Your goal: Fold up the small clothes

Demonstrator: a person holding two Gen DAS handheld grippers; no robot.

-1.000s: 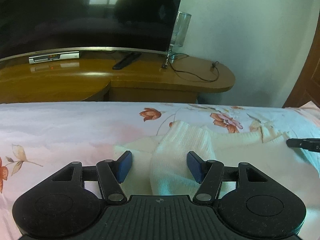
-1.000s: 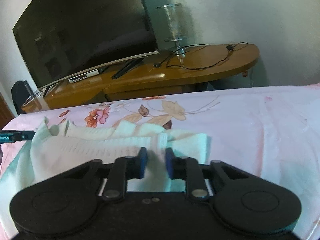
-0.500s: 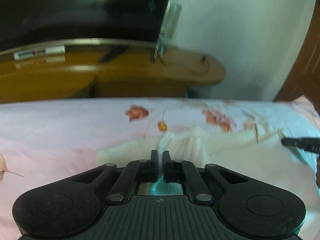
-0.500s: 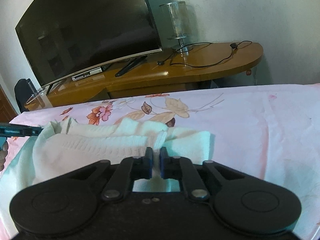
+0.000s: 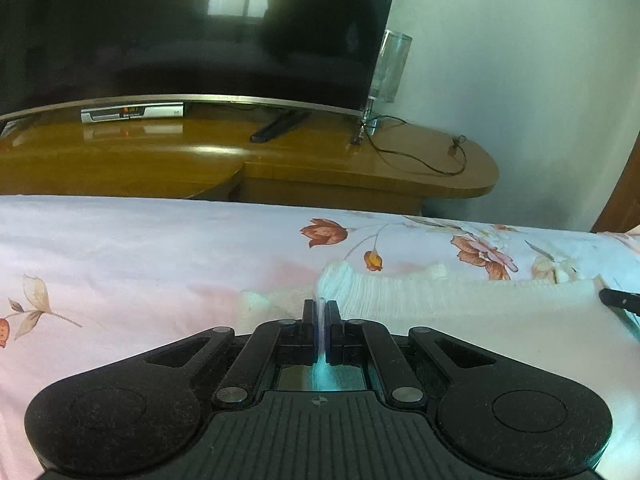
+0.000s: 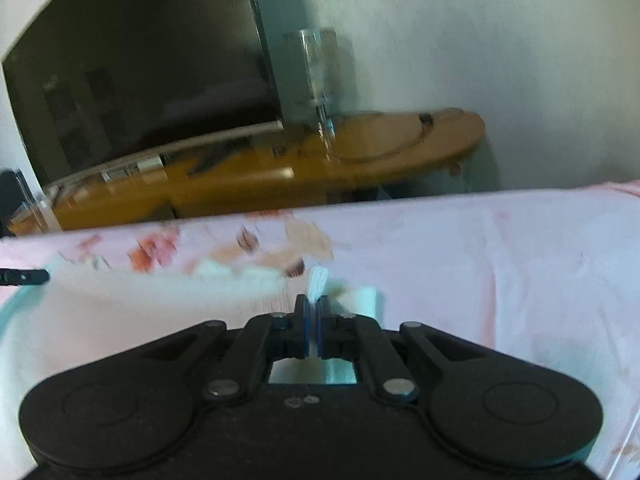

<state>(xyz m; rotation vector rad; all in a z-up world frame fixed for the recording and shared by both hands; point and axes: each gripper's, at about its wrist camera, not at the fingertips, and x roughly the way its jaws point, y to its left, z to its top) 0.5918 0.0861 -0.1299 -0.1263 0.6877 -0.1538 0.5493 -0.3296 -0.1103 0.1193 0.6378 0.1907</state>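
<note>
Two grippers pinch the cream knit garment (image 5: 460,300) lying on the floral pink bedsheet (image 5: 120,264): the left gripper (image 5: 321,312) has its jaws closed on a fold of knit, and the right gripper (image 6: 312,308) clamps another ribbed edge. No readable writing shows; the silver set-top box (image 5: 132,112) under the television (image 5: 180,28) carries only blurred marks.

Left gripper (image 5: 321,305) jaws pinch cream knit garment (image 5: 440,300) on floral bedsheet (image 5: 140,256).
</note>
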